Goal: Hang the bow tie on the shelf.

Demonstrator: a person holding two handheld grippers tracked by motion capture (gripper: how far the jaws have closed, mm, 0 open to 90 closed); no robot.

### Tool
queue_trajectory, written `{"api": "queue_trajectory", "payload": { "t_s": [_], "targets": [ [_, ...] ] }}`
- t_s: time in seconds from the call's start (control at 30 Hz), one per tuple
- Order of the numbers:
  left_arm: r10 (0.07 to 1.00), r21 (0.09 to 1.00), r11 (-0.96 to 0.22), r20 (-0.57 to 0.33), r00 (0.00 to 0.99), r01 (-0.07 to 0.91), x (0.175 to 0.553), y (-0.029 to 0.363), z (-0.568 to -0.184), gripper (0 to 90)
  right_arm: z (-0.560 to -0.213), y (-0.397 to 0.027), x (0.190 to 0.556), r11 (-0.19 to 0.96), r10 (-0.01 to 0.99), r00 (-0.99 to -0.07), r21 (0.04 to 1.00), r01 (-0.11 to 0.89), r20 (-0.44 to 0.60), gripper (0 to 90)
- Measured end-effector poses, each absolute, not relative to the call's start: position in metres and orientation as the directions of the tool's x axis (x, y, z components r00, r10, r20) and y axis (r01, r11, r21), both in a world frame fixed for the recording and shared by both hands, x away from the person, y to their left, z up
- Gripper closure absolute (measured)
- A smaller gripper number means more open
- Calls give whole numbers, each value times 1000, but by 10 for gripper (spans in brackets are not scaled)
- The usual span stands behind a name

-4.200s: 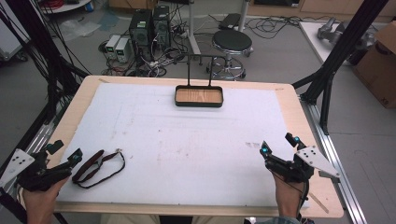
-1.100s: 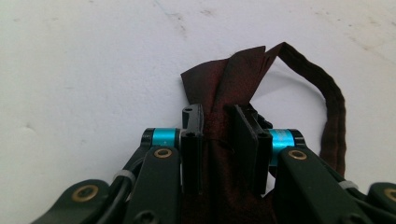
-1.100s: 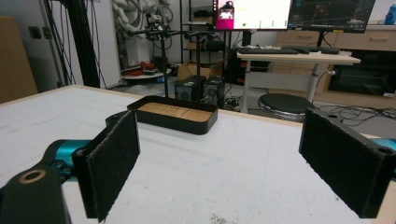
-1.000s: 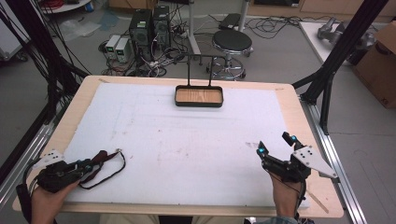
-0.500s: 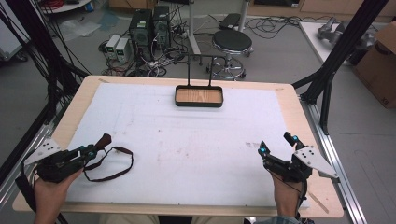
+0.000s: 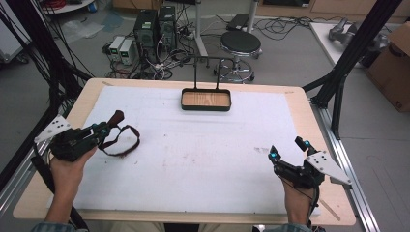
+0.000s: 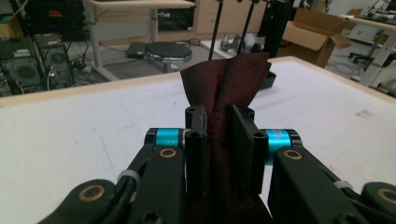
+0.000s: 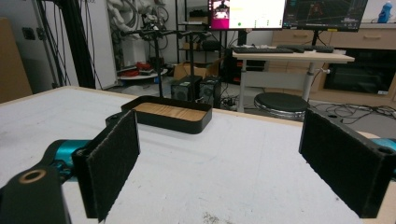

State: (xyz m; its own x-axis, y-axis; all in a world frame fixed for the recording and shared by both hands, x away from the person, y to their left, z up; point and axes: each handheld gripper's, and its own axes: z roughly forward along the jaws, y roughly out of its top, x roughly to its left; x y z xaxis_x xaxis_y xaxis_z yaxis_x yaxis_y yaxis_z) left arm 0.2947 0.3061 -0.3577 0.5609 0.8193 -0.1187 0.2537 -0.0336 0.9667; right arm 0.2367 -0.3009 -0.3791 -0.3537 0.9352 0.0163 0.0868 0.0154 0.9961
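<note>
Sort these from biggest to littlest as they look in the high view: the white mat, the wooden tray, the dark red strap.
1. White mat
2. Wooden tray
3. Dark red strap, though its thin loop spans nearly as wide as the tray.

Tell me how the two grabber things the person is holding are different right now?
The left gripper has its jaws shut on a dark red strap, while the right gripper has its jaws spread wide with nothing between them. The left gripper is out over the white mat at its left side; the right gripper sits near the mat's right edge. Both are black with blue parts, each held in one hand.
</note>
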Motion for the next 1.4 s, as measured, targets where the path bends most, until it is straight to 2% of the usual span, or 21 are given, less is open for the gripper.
{"api": "queue_trajectory", "payload": {
  "t_s": [0.77, 1.17, 1.4],
  "targets": [
    [767, 986, 11, -117, 631, 169, 388, 224, -322, 757, -380, -305, 238, 2, 936, -352, 996, 84, 28, 114],
    [750, 986, 28, -128, 649, 163, 430, 194, -315, 757, -381, -309, 238, -9, 937, -348, 996, 85, 38, 114],
    [750, 988, 2, -105, 652, 157, 456, 182, -307, 757, -381, -312, 238, -12, 940, -340, 996, 86, 41, 114]
  ]
}}
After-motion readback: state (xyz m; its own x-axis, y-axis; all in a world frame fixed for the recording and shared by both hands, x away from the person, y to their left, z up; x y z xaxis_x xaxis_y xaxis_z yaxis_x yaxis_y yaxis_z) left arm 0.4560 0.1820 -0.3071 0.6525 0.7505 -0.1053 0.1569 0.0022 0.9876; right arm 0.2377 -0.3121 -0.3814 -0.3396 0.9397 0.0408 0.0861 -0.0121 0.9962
